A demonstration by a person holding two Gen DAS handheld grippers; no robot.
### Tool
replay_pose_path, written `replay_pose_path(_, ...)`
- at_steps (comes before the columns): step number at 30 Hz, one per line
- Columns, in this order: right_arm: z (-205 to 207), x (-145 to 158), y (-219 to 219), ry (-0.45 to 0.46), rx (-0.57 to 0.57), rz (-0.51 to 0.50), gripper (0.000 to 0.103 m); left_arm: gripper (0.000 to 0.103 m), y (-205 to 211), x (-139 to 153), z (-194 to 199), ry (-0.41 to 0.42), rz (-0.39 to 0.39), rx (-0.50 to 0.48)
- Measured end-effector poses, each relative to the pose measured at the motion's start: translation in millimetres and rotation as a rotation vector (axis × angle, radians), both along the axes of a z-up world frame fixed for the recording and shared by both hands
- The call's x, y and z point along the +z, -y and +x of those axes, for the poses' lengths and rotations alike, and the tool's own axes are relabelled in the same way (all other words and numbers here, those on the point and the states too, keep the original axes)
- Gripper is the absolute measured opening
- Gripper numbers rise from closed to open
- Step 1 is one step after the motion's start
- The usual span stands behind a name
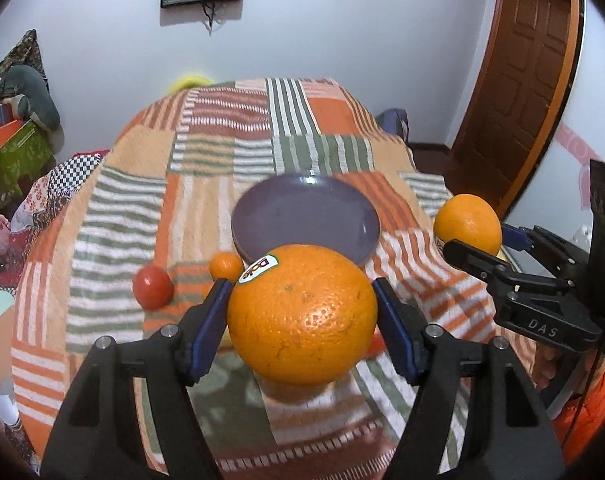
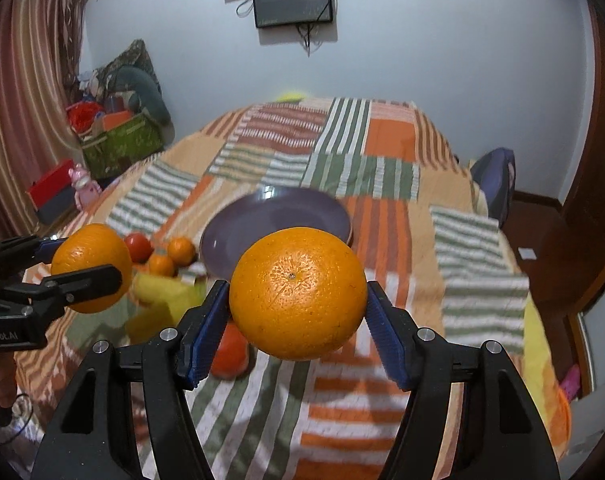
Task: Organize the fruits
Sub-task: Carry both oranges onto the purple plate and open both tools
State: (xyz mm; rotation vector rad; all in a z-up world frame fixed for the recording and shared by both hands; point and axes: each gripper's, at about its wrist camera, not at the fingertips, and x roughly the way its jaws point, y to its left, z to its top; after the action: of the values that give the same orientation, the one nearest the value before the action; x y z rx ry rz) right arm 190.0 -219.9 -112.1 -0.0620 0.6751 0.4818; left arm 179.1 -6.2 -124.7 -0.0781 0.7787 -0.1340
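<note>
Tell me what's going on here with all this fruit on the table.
A person is sorting fruit with two handheld grippers. The left gripper holds a stickered orange in its jaws; the right gripper holds a plain orange. Both are lifted near the empty purple plate. Smaller fruit sits left of the plate.

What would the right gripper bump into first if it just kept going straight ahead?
Probably the purple plate, lying just beyond the orange held in the right gripper; depth is hard to judge.

I see a dimpled, glossy stickered orange (image 1: 302,314) between ribbed blue rubbery pads (image 1: 208,330). Behind it, frame centre, a smooth purple plate (image 1: 306,216) sits on nubby striped patchwork cloth (image 1: 118,216).
</note>
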Motion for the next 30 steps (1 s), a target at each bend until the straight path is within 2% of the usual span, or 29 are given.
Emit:
replay_pose_path(6,17,16,-3,0.063,-0.01,0.001,0.064,0.07,-7,17,21,0.059,0.038,0.017)
replay_pose_path(14,37,31,-14,0.13,-0.015,-0.003,0.064,0.07,-14,22,64,0.064,0.061,0.032)
replay_pose_path(22,71,21,-33,0.126,-0.001,-0.029,0.064,0.07,-18,6,112,0.018,0.073,0.029)
replay_pose_path(30,104,-8,-50,0.084,0.011,-0.105,0.064,0.07,-25,-27,159,-0.062,0.073,0.019)
